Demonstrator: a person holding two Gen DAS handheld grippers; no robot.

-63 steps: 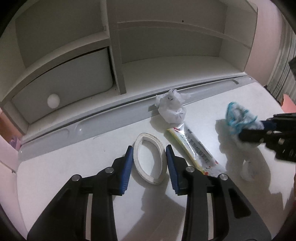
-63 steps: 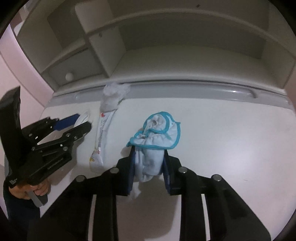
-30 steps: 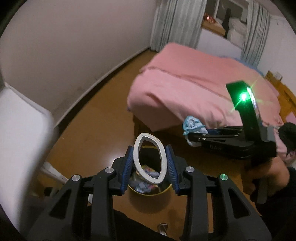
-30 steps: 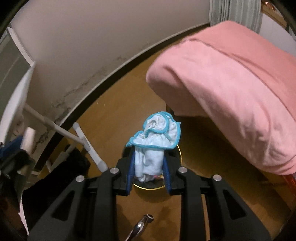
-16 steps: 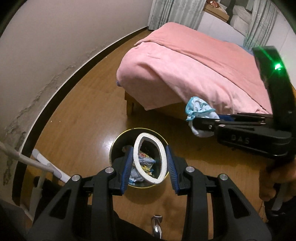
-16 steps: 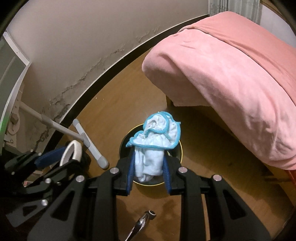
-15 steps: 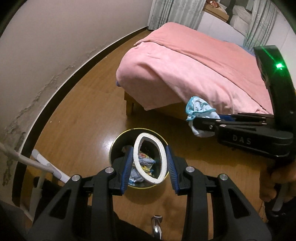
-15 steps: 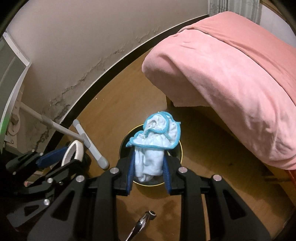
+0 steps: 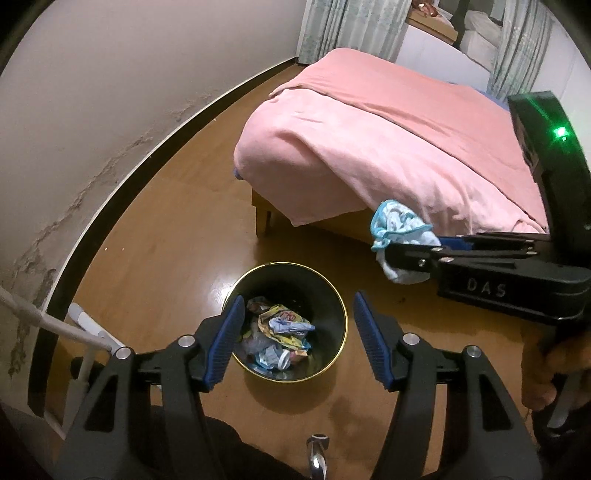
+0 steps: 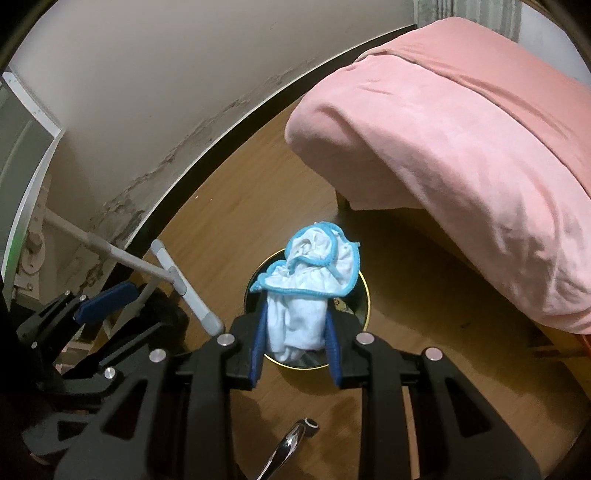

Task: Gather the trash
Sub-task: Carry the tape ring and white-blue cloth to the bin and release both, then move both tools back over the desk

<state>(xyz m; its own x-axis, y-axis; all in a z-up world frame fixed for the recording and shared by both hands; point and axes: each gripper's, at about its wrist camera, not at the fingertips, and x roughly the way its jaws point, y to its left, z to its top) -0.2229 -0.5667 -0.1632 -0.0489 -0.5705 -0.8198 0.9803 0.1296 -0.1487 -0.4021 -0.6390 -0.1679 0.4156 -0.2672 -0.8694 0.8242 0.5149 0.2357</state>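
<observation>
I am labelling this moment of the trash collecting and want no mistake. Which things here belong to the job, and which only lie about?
Belong to the job:
- round black bin with gold rim, wrappers inside
- crumpled white cloth with blue edging, pinched by the right gripper
- left gripper, open and empty over the bin

Only lying about:
- bed with pink blanket
- white folding frame
- grey-green curtains

Wooden floor: black gold-rimmed bin with wrappers standing on it, pink-covered bed near.
</observation>
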